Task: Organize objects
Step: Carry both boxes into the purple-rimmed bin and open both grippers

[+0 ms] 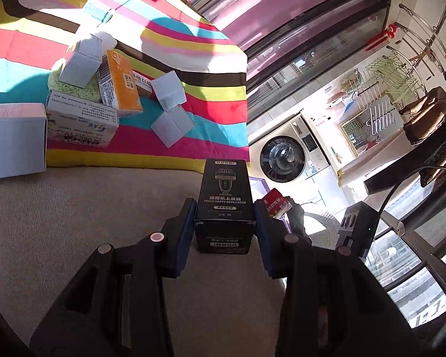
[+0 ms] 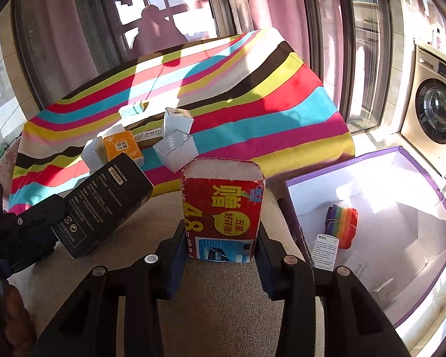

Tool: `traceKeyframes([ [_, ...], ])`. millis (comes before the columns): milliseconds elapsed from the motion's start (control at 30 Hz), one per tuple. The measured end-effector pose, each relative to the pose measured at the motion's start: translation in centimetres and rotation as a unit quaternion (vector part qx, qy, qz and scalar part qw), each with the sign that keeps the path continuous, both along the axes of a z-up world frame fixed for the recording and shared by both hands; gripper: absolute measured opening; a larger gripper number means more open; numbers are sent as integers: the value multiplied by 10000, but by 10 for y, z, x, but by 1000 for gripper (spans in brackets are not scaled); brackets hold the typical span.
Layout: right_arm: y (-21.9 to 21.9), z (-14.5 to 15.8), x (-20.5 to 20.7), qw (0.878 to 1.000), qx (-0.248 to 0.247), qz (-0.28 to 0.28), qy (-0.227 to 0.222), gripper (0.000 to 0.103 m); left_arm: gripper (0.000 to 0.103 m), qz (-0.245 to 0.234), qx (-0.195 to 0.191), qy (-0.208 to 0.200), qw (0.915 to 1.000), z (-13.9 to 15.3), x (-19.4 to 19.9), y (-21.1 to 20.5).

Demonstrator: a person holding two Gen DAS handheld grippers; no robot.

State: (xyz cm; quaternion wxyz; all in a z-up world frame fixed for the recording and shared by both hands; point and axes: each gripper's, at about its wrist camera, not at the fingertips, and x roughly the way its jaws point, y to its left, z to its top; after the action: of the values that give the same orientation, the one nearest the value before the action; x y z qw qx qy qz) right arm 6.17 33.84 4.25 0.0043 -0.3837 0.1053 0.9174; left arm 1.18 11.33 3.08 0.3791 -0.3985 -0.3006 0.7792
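Note:
My left gripper (image 1: 224, 211) is shut on a black applicator box (image 1: 224, 196) and holds it above the beige cushion (image 1: 74, 217); the box also shows in the right wrist view (image 2: 104, 202) at the left. My right gripper (image 2: 221, 235) is shut on a red packet with yellow print (image 2: 223, 208), whose corner shows in the left wrist view (image 1: 275, 205). A white storage box with a purple rim (image 2: 401, 184) lies open to the right and holds a rainbow strap roll (image 2: 342, 220) and a white tag (image 2: 325, 251).
Several small boxes lie piled on the striped cloth (image 2: 252, 110): an orange box (image 1: 122, 86), white cubes (image 1: 168, 90), a white printed carton (image 1: 83, 122) and a green sponge (image 1: 74, 89). A washing machine (image 2: 434, 110) stands at the right by the window.

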Motion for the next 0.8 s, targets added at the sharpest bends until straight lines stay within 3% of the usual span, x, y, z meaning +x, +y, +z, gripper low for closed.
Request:
traceKeyframes([
  [233, 42, -6, 20, 9965, -194, -807, -90, 42, 43, -366, -77, -12, 9993, 3, -4, 34],
  [700, 98, -17, 43, 9760, -338, -2127, -319, 43, 43, -911, -155, -257, 9954, 5, -13, 104],
  [800, 103, -20, 47, 9723, -384, -2269, -403, 51, 46, -1108, -295, -327, 9929, 4, -14, 124],
])
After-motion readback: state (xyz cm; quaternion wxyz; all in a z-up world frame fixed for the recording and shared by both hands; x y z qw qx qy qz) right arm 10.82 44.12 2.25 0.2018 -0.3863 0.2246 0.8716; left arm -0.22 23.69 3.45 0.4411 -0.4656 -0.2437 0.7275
